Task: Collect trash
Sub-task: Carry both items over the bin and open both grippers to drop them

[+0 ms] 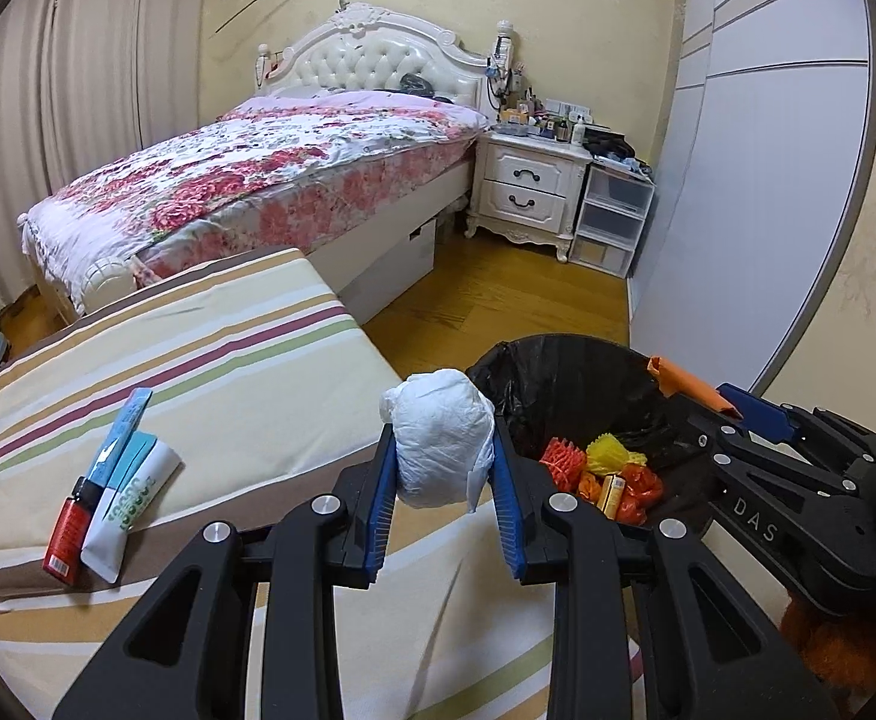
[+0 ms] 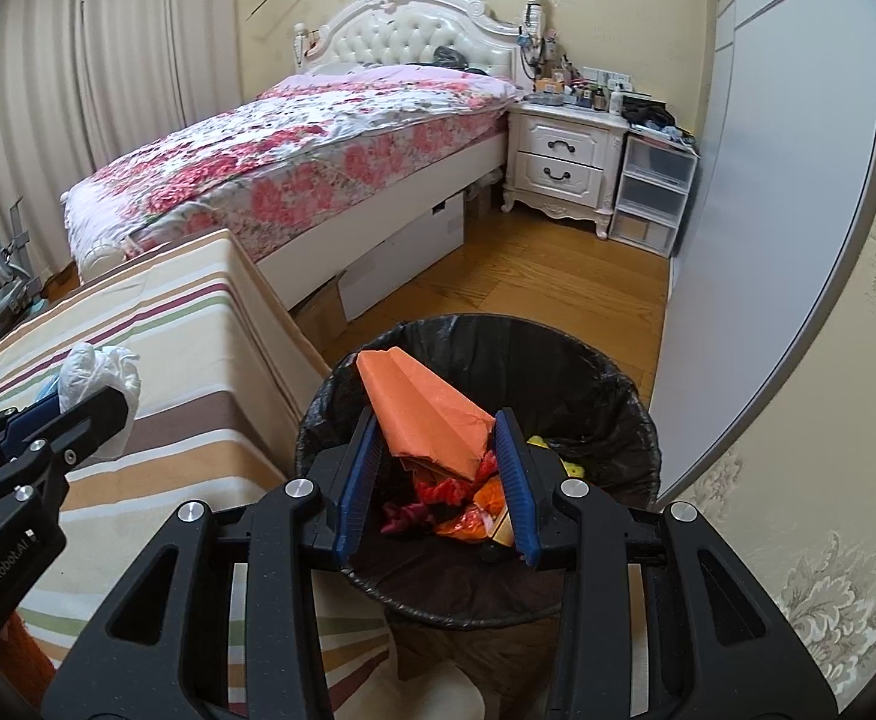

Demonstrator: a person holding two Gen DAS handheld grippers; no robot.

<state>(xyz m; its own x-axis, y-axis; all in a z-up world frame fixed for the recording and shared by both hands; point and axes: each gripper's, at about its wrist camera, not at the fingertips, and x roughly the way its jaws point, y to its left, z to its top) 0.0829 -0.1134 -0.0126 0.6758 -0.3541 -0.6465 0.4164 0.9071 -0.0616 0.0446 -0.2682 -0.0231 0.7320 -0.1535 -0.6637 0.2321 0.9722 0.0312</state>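
Right wrist view: my right gripper (image 2: 435, 450) clamps folded orange paper (image 2: 423, 414) over the black-lined round bin (image 2: 618, 396); my left gripper (image 1: 444, 468) grips a crumpled white plastic wad (image 1: 441, 435).

The white wad (image 1: 441, 439) looks like thin crinkled plastic film, and the bin liner (image 2: 612, 420) is glossy black plastic. The orange sheet (image 2: 423, 414) is matt creased paper. The striped cover (image 1: 198, 348) is smooth cloth; the floor (image 2: 534, 276) is shiny wood.
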